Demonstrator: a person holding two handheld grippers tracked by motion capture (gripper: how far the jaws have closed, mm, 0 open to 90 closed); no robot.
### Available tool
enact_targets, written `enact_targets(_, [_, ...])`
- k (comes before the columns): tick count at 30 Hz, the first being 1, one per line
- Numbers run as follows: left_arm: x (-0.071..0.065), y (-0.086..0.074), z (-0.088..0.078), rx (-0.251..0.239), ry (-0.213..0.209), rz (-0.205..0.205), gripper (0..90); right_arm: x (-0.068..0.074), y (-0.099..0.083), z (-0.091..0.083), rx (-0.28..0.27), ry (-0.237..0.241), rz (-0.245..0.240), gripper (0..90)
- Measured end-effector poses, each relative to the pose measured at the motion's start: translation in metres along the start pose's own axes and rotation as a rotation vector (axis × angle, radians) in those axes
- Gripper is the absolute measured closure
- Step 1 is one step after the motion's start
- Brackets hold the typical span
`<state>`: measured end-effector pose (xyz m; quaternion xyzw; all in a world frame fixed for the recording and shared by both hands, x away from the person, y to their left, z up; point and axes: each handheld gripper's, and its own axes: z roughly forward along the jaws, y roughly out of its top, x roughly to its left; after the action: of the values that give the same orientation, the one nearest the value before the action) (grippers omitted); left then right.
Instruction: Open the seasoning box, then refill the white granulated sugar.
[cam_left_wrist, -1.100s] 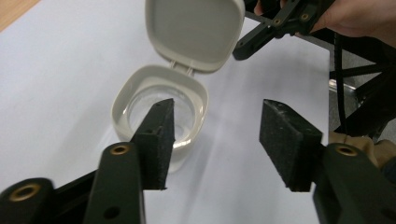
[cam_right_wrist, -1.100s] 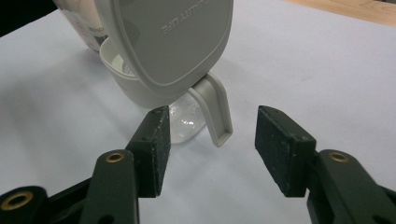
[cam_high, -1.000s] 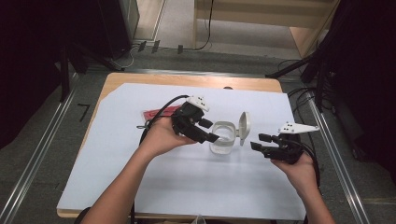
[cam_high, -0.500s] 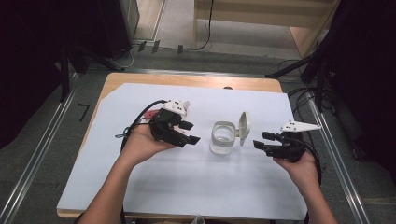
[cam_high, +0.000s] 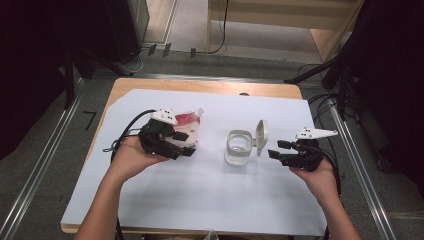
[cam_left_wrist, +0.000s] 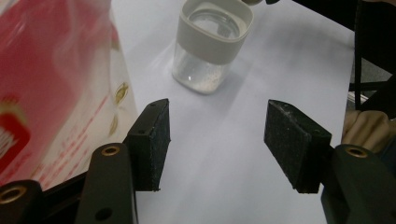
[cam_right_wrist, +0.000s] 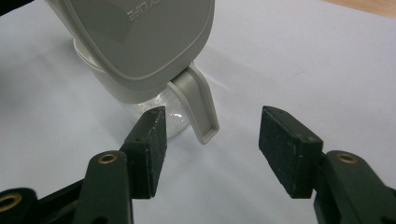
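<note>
A clear jar (cam_high: 238, 148) with a grey collar stands mid-table, its hinged grey lid (cam_high: 261, 135) tipped up on the right. A red and white pouch (cam_high: 188, 121) lies to the jar's left. My left gripper (cam_high: 186, 144) is held beside the pouch and is open. In the left gripper view the pouch (cam_left_wrist: 51, 84) is outside the left jaw, the jar (cam_left_wrist: 211, 44) is ahead, and my gripper (cam_left_wrist: 217, 135) holds nothing. My right gripper (cam_high: 279, 149) is open just right of the jar. In the right gripper view the lid (cam_right_wrist: 140, 42) and its latch tab (cam_right_wrist: 201, 109) are close ahead of the open gripper (cam_right_wrist: 210, 140).
A white sheet (cam_high: 210, 195) covers most of the wooden table (cam_high: 210, 86). Black cables trail from both grippers. Metal rails run along the floor on both sides, and dark equipment stands at the far left and right.
My left gripper has drawn away from the jar to the left and now sits by the pouch. The right hand has stayed nearly still beside the jar.
</note>
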<state>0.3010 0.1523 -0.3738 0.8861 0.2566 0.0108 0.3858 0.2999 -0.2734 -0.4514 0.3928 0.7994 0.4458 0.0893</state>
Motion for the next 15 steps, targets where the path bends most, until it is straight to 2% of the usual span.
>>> enact_targets(4, [0.007, -0.007, -0.007, 0.009, -0.015, -0.002, 42.7, 0.001, 0.001, 0.003, 0.006, 0.008, -0.001, 42.9])
enact_targets(9, [0.015, -0.014, -0.017, 0.004, 0.005, -0.033, 43.4, 0.001, 0.003, 0.006, 0.009, 0.01, 0.008, 43.2])
enact_targets(13, [0.019, -0.02, -0.027, 0.02, 0.009, -0.022, 44.4, 0.001, 0.003, 0.007, 0.015, 0.01, 0.003, 43.2])
enact_targets(15, [0.021, -0.024, -0.034, 0.013, 0.013, -0.03, 44.9, 0.001, 0.003, 0.007, 0.021, 0.007, -0.002, 43.2])
